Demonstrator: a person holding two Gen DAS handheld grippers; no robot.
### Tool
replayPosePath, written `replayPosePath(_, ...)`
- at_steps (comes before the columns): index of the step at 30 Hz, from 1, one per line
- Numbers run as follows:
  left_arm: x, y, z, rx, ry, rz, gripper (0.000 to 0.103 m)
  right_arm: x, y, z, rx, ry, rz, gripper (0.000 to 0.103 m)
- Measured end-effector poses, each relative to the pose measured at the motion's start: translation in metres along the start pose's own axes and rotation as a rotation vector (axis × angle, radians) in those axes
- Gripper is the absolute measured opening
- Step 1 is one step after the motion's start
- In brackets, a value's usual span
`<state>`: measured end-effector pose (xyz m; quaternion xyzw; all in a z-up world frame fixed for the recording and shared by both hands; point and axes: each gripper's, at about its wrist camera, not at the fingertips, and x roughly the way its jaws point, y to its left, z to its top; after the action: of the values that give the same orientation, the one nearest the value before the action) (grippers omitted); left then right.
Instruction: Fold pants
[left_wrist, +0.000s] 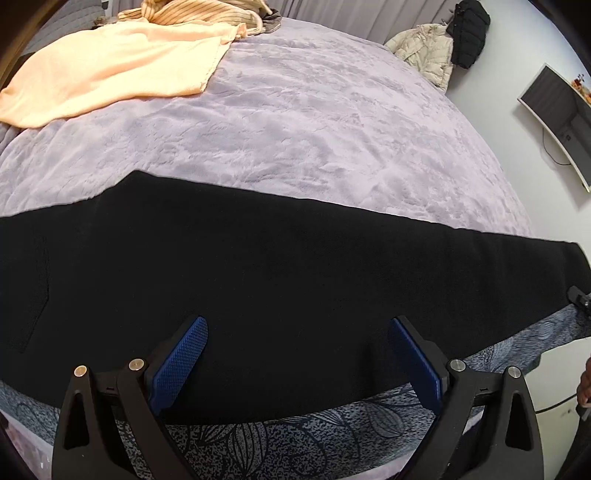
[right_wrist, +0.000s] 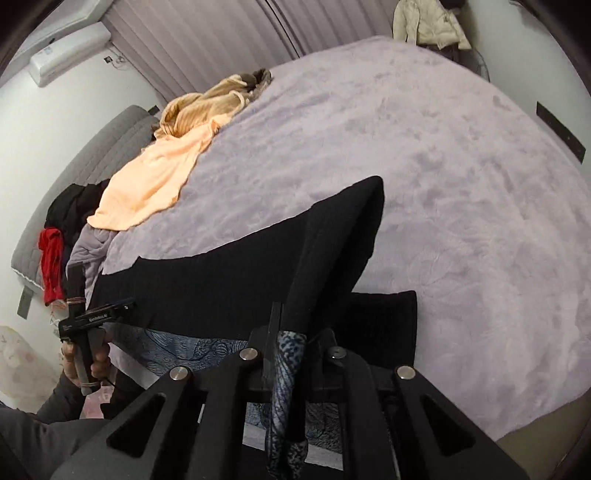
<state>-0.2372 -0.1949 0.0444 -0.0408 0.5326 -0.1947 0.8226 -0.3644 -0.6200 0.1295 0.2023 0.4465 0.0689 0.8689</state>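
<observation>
Black pants (left_wrist: 258, 273) lie flat across the near edge of the lilac bed cover (left_wrist: 314, 122), running left to right. My left gripper (left_wrist: 297, 358) hovers just above their near edge, open and empty, blue pads (left_wrist: 177, 365) wide apart. My right gripper (right_wrist: 295, 332) is shut on the leg end of the pants (right_wrist: 343, 236) and lifts it into a raised peak; a strip of patterned sheet (right_wrist: 286, 387) is pinched in with it. The left gripper also shows at the left of the right wrist view (right_wrist: 92, 317).
A peach garment (left_wrist: 110, 70) and a tan ribbed one (left_wrist: 199, 14) lie at the far side of the bed. Dark and red clothes (right_wrist: 59, 236) are piled by the grey headboard (right_wrist: 92, 166). A patterned sheet (left_wrist: 277, 443) edges the bed. A monitor (left_wrist: 561, 114) stands at right.
</observation>
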Motion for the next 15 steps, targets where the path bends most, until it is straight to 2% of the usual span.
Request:
replayPosePath(2,-0.010,-0.006,0.004,0.033,-0.011,-0.025,0.099,-0.020,0.021,0.002,0.000,-0.022,-0.032,0.008)
replayPosePath(4,-0.020,-0.014,0.004,0.093,-0.029,-0.041,0.099,-0.035,0.032,-0.003,0.005,-0.008,-0.081,0.008)
replayPosePath(6,-0.025,-0.019,0.002,0.151,-0.047,-0.025,0.099,-0.039,0.029,-0.010,0.065,0.020,-0.102,0.008)
replayPosePath(8,-0.023,-0.022,0.002,0.182,-0.045,-0.011,0.099,-0.037,0.022,-0.017,0.072,0.027,-0.150,0.008)
replayPosePath(9,-0.017,-0.021,0.001,0.187,-0.030,-0.004,0.099,-0.028,0.018,-0.020,0.081,0.036,-0.174,0.008)
replayPosePath(12,0.009,-0.016,0.001,0.164,0.048,0.029,0.099,0.026,0.004,-0.028,0.070,0.144,-0.298,0.008)
replayPosePath(15,0.012,-0.014,-0.003,0.151,0.046,0.062,0.099,0.066,-0.010,-0.037,0.068,0.219,-0.351,0.008)
